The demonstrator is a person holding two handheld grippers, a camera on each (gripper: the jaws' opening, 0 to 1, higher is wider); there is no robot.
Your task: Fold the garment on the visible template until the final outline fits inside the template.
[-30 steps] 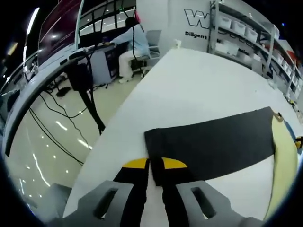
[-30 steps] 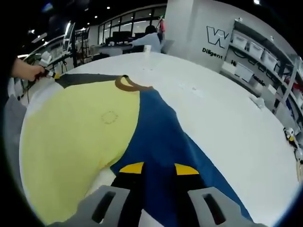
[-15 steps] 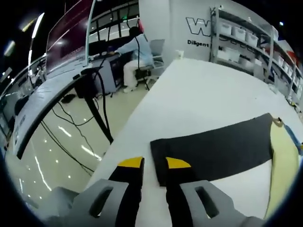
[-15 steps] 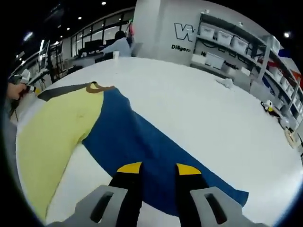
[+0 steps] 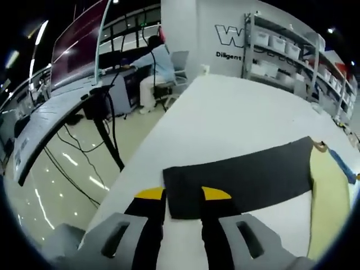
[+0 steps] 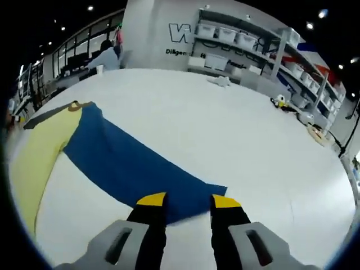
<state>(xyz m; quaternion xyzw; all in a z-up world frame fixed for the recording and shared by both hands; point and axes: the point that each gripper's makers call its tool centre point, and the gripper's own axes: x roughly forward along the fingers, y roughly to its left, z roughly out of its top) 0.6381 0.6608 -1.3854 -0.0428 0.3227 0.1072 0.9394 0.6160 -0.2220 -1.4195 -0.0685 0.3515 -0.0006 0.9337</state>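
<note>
Left tool [image 5: 183, 194]: we see its jaws apart, straddling the near end of the dark grey sleeve [image 5: 242, 177], gripping nothing.
Right tool [image 6: 188, 199]: its jaws also stand apart, over the near end of the blue sleeve [image 6: 129, 166], which lies flat between them; no grip yet.
Garment: we find it spread on the white worktop [image 6: 236, 135], yellow body [image 6: 36, 154] in the middle, one sleeve stretched out toward each tool, a brown collar [image 6: 79, 104] at the far edge.
Template: we cannot make one out on the worktop.
Step in hand: we judge the folding barely begun, with both sleeves at full reach.
Next move: we would close each tool on its sleeve end and carry it inward over the body.
Writing: on the far wall [image 5: 228, 39], a large "W" with "Diligent" beneath; the rest is cut off.
</note>
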